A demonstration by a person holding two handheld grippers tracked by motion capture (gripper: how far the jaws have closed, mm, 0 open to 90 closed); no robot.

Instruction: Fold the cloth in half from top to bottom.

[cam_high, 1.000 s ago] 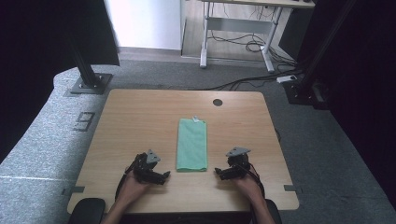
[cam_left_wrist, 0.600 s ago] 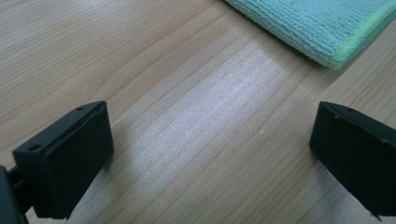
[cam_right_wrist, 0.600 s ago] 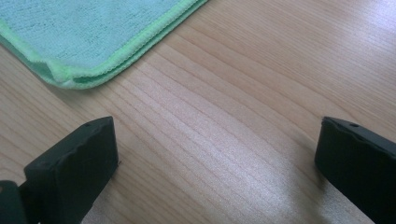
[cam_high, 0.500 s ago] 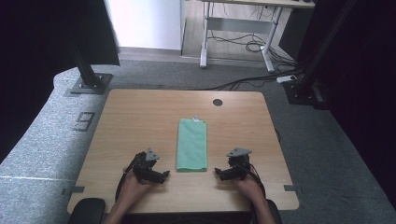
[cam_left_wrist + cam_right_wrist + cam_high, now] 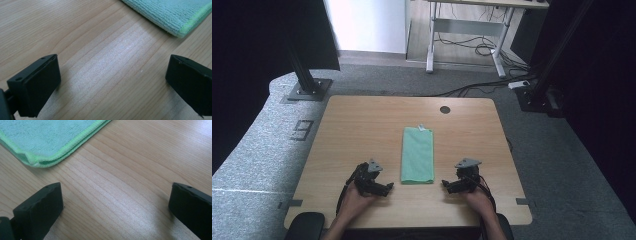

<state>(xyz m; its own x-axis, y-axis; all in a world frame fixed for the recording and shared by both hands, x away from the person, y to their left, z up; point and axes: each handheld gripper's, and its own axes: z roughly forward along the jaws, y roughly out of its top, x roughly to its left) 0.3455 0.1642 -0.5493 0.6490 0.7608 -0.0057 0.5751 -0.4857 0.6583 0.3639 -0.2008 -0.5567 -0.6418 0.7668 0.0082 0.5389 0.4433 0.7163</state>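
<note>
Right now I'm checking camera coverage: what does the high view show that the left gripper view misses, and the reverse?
High view alone: the whole folded green towel with its small tag at the far end, the table's round cable hole, the right hand-held gripper, both of the person's hands, the grey floor and a desk frame beyond. Left gripper view alone: the towel's stitched lime edge and terry weave up close, and the left hand-held gripper's jaws wide apart over bare wood. Shared: towel, wooden tabletop, left hand-held gripper.

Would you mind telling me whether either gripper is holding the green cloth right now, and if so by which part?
Nothing is held. The left gripper and right gripper are both open over bare wood, just short of the folded green cloth.
</note>
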